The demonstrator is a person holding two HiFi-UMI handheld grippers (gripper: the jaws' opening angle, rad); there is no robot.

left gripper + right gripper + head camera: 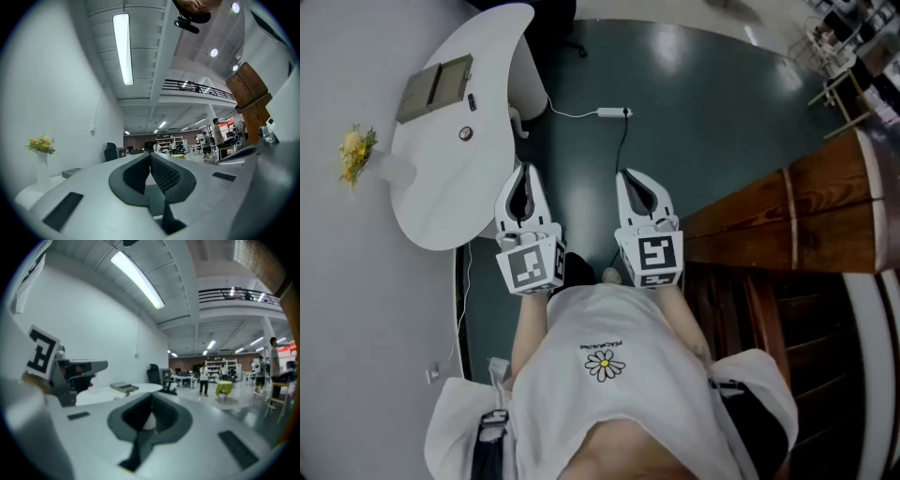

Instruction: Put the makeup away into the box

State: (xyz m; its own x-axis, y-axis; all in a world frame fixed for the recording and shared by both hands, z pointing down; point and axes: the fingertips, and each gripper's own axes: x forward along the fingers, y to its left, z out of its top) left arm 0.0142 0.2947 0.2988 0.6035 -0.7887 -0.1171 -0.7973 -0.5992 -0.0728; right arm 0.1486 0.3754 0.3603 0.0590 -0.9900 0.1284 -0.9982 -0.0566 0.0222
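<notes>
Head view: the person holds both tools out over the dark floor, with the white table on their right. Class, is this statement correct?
No. The white table lies on the person's left, beside the left tool, as the head view shows. Both it and the right tool are indeed held out over the dark floor.

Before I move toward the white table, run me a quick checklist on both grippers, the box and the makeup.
1. Left gripper empty: ok, jaws together with nothing between them.
2. Right gripper empty: ok, shut on nothing.
3. Jaws open for a pick: not ok, both are shut.
4. Flat box in sight on the white table: ok; whether it is open, cannot tell.
5. Makeup located: cannot tell; only a small round item shows beside the box.
6. Grippers over the table: not ok, both show beside it, over the dark floor.
</notes>
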